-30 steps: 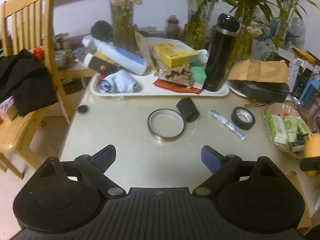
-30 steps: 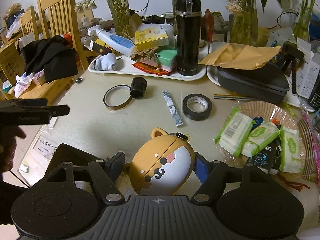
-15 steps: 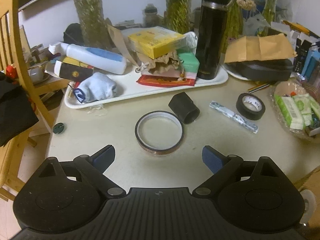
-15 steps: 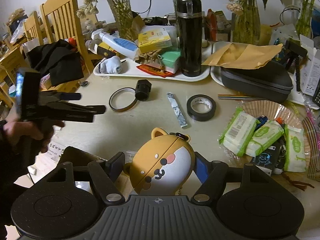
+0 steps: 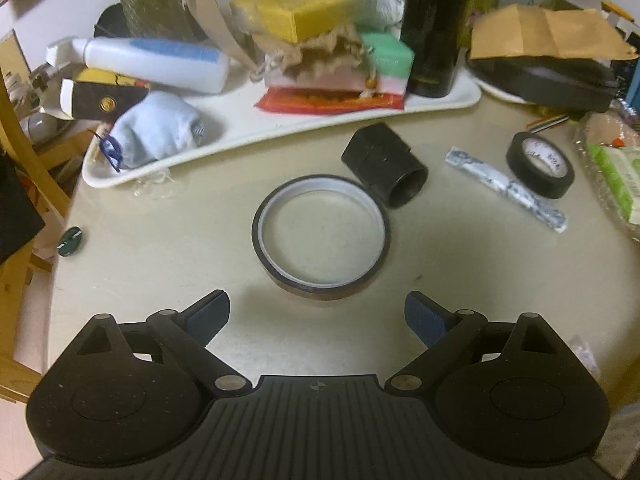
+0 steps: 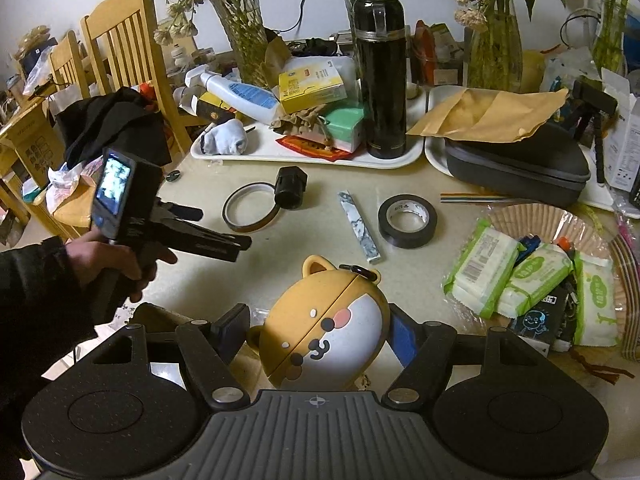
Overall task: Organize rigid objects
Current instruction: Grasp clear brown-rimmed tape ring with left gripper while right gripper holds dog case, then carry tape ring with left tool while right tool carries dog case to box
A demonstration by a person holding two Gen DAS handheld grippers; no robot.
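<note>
Now the left gripper (image 5: 317, 317), wide open and empty, nears the tape ring (image 5: 321, 236) (thin-walled), which could skid into the black cap (image 5: 385, 170); the right gripper (image 6: 317, 334) clamps the bear case (image 6: 320, 336).

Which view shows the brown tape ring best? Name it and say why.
The left wrist view: the brown tape ring lies large and unobstructed just ahead of the open left gripper. The right wrist view shows it small and far off, beside the black cylinder.
</note>
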